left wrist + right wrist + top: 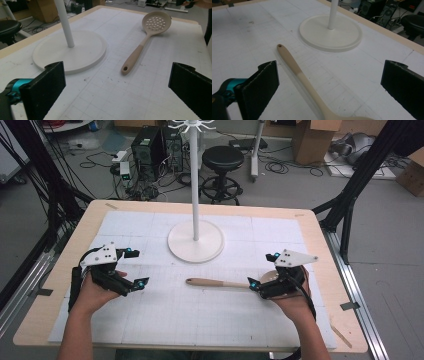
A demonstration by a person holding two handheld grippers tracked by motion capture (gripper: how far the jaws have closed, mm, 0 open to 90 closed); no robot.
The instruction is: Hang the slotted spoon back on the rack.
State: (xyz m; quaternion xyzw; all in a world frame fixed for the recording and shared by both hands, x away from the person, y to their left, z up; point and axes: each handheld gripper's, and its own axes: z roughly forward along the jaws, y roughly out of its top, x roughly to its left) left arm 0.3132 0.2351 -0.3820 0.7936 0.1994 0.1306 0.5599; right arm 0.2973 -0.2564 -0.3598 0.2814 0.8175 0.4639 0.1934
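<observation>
A beige slotted spoon (220, 282) lies flat on the white gridded mat (200, 320) that covers the tabletop (60, 265). Its perforated bowl (156, 23) sits right under the right gripper (264, 270), and its handle (294, 67) runs out from between that gripper's fingers (260, 87) toward the left gripper (136, 268), ending in a small hanging hole (124, 68).

The right gripper's fingers are spread wide, one on each side of the spoon; in the right gripper view the handle passes nearer the left-hand finger, and neither finger touches it. The left gripper's fingers (45, 90) are also spread wide and hold nothing. In the left gripper view the spoon lies ahead of them, well apart, its handle end pointing back toward the gap.

Beyond both pairs of fingers stands a white rack (195, 180), a thin pole rising from a round base (195, 251) on the mat. The base is ahead of the spoon's handle, near it but apart. Each gripper is held in a hand (97, 292), low over the mat.
</observation>
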